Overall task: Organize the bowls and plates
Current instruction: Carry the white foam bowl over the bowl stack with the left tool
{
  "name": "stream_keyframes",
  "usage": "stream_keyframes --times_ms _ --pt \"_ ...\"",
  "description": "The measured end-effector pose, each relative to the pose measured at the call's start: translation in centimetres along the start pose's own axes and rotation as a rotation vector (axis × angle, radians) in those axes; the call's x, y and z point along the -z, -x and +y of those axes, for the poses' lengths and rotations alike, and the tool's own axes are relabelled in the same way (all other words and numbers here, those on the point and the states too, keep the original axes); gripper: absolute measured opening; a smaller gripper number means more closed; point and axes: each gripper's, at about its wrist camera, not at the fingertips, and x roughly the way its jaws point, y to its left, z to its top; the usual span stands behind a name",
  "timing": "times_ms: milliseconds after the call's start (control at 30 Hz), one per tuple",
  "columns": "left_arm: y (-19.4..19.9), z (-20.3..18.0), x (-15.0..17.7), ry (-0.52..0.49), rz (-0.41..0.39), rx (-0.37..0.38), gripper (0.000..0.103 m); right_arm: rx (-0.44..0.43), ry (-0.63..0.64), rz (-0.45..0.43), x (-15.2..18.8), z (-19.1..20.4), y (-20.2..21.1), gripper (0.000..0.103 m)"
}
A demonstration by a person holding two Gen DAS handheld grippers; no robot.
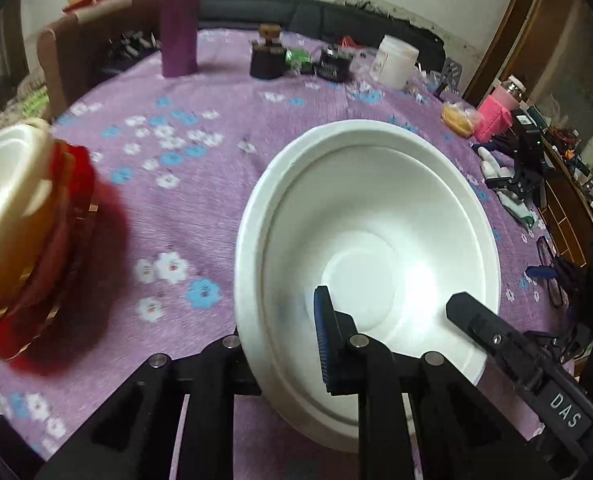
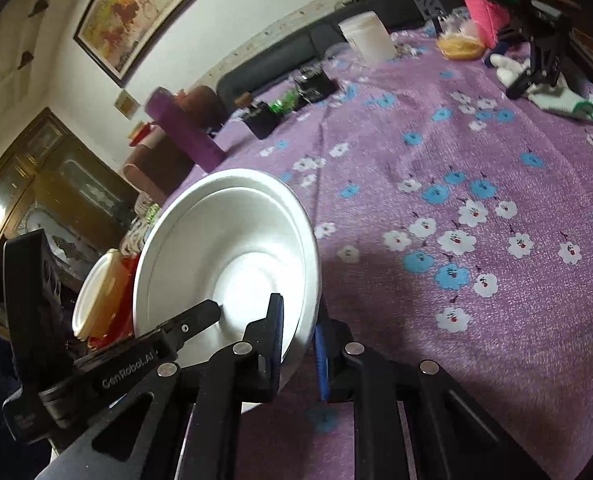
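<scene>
A white bowl (image 1: 368,240) hangs tilted over the purple flowered tablecloth (image 1: 184,208), gripped from two sides. My left gripper (image 1: 280,332) is shut on its near rim, with the blue-padded finger (image 1: 322,340) inside and the other finger hidden behind the wall. In the right wrist view my right gripper (image 2: 298,320) is shut on the white bowl (image 2: 232,248), one finger on each side of the rim. Each gripper's finger shows in the other view, inside the bowl. A stack of red dishes with a cream bowl on top (image 1: 20,220) sits at the left.
Along the far edge stand a tall purple box (image 1: 180,20), a dark bottle (image 1: 266,56) and a white tub (image 1: 396,62). At the right lie a pink-sleeved flask (image 1: 496,114), a spare black gripper on white gloves (image 1: 520,168) and glasses (image 1: 548,276). A brown chair (image 1: 68,64) stands behind.
</scene>
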Motion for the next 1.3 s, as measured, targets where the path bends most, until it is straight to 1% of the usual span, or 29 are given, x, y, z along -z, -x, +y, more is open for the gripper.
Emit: stream_keyframes --times_ms 67,267,433,833,1000,1300 --pt "1.3 0.1 0.4 -0.012 -0.03 -0.02 0.018 -0.009 0.024 -0.02 0.4 1.0 0.7 0.015" --pt "4.6 0.7 1.1 -0.04 -0.111 -0.076 0.018 -0.047 0.047 -0.035 1.0 3.2 1.8 0.016" --pt "6.7 1.9 1.3 -0.036 -0.167 -0.096 0.018 -0.065 0.087 -0.046 1.2 5.6 2.5 0.016" --pt "9.3 6.3 1.6 0.037 -0.206 -0.096 0.018 -0.09 0.165 -0.027 1.1 10.5 1.4 0.016" --pt "10.2 8.0 1.6 0.068 -0.232 -0.115 0.019 -0.096 0.207 -0.019 1.0 12.6 0.6 0.016" --pt "11.4 11.2 1.3 0.123 -0.255 -0.16 0.02 -0.121 0.273 -0.001 0.8 16.2 -1.0 0.016"
